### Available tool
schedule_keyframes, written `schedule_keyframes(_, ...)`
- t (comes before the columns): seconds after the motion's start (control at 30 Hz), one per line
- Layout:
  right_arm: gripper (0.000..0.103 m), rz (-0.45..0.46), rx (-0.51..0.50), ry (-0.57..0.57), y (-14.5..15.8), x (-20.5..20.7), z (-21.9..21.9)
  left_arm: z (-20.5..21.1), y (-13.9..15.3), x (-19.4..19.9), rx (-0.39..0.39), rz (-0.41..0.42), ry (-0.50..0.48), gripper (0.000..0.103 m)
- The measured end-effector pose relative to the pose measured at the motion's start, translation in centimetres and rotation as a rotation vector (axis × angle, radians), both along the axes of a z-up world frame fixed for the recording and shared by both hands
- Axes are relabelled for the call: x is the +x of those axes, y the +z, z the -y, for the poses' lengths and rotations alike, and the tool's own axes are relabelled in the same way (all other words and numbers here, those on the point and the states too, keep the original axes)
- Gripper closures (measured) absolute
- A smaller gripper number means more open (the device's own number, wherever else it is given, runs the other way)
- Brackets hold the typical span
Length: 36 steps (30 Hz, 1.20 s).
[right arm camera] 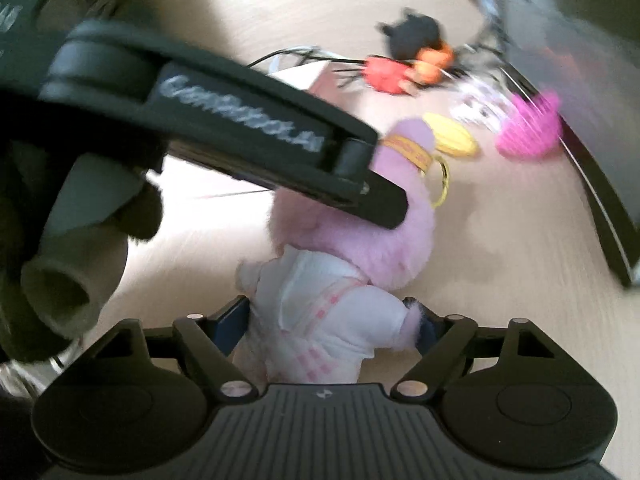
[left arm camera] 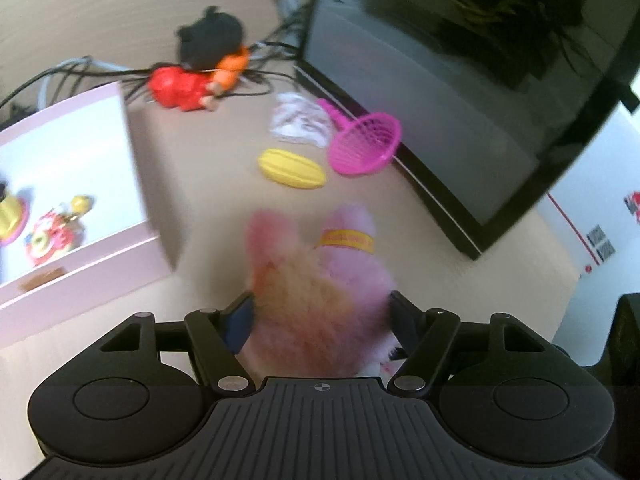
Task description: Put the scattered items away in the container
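Plush toy [left arm camera: 320,280], one: pink fur shading to orange-peach at the end nearest the left camera, a yellow band with red lettering round one limb, a yellow ring hanging from the band, and a white garment with pink check trim on the body. It lies on the beige tabletop [left arm camera: 224,168] just right of the box, between both tools.

Left to right in the left wrist view:
- Container [left arm camera: 80,200], one: pale pink open box with a white interior, holding a gold and pink item and a red, yellow and white toy.
- Doll [left arm camera: 200,72], one: black hair, red and orange clothing, lying among dark cables beyond the box.
- Yellow ridged toy [left arm camera: 291,169], one, on the tabletop.
- Clear plastic packet [left arm camera: 300,120], one, crumpled.
- Pink sieve [left arm camera: 362,142], one, with handle, beside the monitor.
- Black monitor [left arm camera: 460,80], one, screen dark.

Tools: left gripper [left arm camera: 320,316], jaws set against the furry end of the plush on both sides, holding it. Right gripper [right arm camera: 332,320], jaws closed against the white-clad body, holding it. Both pictures are blurred.
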State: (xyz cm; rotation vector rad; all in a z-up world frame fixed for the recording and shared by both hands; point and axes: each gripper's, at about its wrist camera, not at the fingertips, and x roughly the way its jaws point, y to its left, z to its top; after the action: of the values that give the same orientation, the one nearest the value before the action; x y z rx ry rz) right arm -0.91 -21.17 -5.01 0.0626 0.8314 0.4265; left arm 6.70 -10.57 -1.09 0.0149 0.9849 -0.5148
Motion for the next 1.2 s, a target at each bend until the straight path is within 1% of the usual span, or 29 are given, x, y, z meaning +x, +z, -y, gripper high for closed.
schedule_keyframes(0.2, 0.023, 0.129, -0.276, 0.208, 1.9, 0.0, -4.3, -3.8, 1.6, -0.8, -0.063, 0.031, 0.082, 0.028)
schedule_keyframes(0.33, 0.025, 0.243, -0.486, 0.357, 2.4, -0.7, -7.4, -7.0, 3.0, -1.8, -0.131, 0.056, 0.142, 0.030)
schedule_keyframes(0.37, 0.026, 0.279, -0.548, 0.400, 2.4, -1.1, -8.4, -8.0, 3.3, -2.1, -0.160, 0.057, 0.155, 0.030)
schedule_keyframes(0.47, 0.026, 0.393, -0.725, 0.510, 2.0, -2.3, -11.5, -11.2, 3.8, -3.4, -0.229, 0.057, 0.200, 0.024)
schedule_keyframes(0.53, 0.026, 0.475, -0.844, 0.574, 1.3, -3.3, -13.7, -13.2, 3.9, -4.2, -0.242, 0.060, 0.246, 0.021)
schedule_keyframes(0.57, 0.027, 0.507, -0.884, 0.600, 0.9, -3.7, -14.7, -14.1, 3.8, -4.6, -0.246, 0.061, 0.270, 0.020)
schedule_keyframes(0.6, 0.027, 0.519, -0.896, 0.622, 0.7, -4.0, -15.5, -14.9, 3.6, -4.9, -0.247, 0.057, 0.292, 0.019)
schedule_keyframes(0.67, 0.028, 0.509, -0.863, 0.660, 0.7, -4.5, -17.0, -16.5, 3.3, -5.4, -0.257, 0.042, 0.330, 0.018)
schedule_keyframes(0.8, 0.029, 0.407, -0.632, 0.685, 2.9, -4.8, -18.4, -19.2, 2.9, -6.4, -0.269, 0.027, 0.378, 0.017)
schedule_keyframes(0.9, 0.025, 0.345, -0.469, 0.640, 5.3, -4.4, -17.2, -20.9, 2.6, -7.1, -0.258, 0.022, 0.397, 0.014)
schedule_keyframes(0.97, 0.020, 0.298, -0.369, 0.576, 6.8, -4.0, -15.4, -21.8, 2.2, -7.5, -0.248, 0.011, 0.408, 0.013)
schedule_keyframes(1.03, 0.018, 0.245, -0.280, 0.483, 8.0, -3.3, -12.9, -22.5, 1.6, -7.8, -0.240, -0.003, 0.419, 0.013)
schedule_keyframes(1.07, 0.013, 0.225, -0.250, 0.430, 8.3, -2.8, -11.5, -22.7, 1.3, -7.9, -0.237, -0.014, 0.421, 0.013)
schedule_keyframes(1.13, 0.008, 0.181, -0.218, 0.303, 7.9, -1.4, -8.7, -22.6, 0.7, -7.9, -0.239, -0.044, 0.386, 0.009)
schedule_keyframes(1.2, 0.007, 0.124, -0.212, 0.174, 6.6, -0.8, -6.8, -21.6, 0.3, -7.9, -0.236, -0.070, 0.309, 0.009)
